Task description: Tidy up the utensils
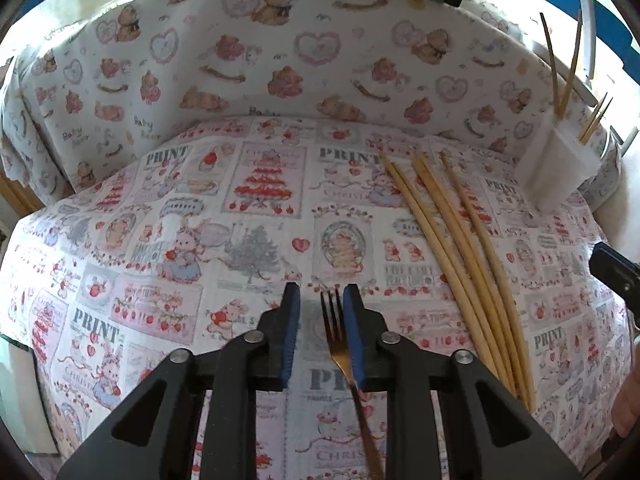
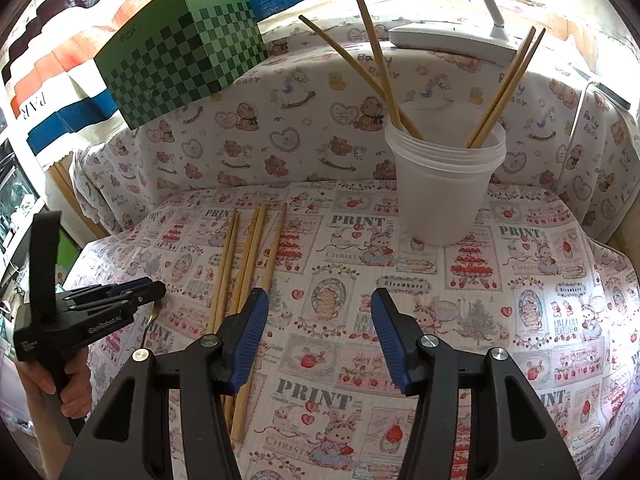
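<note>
The left gripper (image 1: 320, 300) has its blue pads set narrow, with the fork (image 1: 334, 320) between them. The fork's tines point away from the camera and lie hard against the right-hand pad (image 1: 354, 332), while a clear gap separates them from the other pad, so the pads do not clamp it. Its coppery handle runs back toward the camera, passing under the right-hand finger. The fork lies flat on the printed tablecloth (image 1: 240, 220).

Taking the fork as the landmark: just to its right in the left wrist view lies a loose bundle of bamboo chopsticks (image 1: 460, 248), fanned out at the far end and drawn together nearer the camera. Farther right and beyond the fork stands a white plastic cup (image 1: 556, 172), with chopsticks standing in it.

The right gripper (image 2: 318, 332) hangs with its jaws about half open and nothing between them, only tablecloth beneath. In its view the left-hand pad (image 2: 250, 332) sits over the near ends of the chopsticks on the cloth. The left gripper, held by a hand (image 2: 74, 392), appears at the left edge, the fork's handle showing beneath its tip. The cup is well beyond the fork, to the right, and holds four upright chopsticks (image 2: 376, 60). A green checkered box (image 2: 184, 52) rests on the raised cloth behind.
</note>
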`<state>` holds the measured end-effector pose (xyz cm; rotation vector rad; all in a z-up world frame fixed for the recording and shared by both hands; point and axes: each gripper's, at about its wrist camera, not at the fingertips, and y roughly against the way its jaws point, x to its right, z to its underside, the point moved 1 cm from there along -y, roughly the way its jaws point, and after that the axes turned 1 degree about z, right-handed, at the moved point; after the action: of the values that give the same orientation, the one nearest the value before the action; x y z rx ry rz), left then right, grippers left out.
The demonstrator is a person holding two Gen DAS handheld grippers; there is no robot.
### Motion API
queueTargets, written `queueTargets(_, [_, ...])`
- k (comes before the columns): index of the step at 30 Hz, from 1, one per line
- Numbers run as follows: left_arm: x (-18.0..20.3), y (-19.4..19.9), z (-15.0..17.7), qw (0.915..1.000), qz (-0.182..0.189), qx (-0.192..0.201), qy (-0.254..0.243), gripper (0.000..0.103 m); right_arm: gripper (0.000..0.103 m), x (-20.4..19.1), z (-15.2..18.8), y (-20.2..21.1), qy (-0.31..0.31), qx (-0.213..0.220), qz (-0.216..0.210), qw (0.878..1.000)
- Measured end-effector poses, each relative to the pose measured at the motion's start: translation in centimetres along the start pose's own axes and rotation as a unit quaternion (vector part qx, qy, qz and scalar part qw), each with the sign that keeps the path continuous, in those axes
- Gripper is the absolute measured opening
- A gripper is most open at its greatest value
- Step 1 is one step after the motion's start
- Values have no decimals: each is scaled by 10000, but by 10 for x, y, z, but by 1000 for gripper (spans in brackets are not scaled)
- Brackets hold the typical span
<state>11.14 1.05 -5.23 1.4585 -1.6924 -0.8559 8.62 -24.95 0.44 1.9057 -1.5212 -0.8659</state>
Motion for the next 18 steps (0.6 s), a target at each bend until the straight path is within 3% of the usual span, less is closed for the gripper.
queueTargets(5, [-3,-1,1,10000,20,15,29,9,56,-1,0,2,40,19,-1,10000])
queueTargets(16, [11,6,2,9986,-326,310,-291,8,56,-1,0,3,43,24,2,10000])
queueTargets(18, [11,6,1,9992,-163,262,-251,8,56,-1,0,3,47,31,-6,10000])
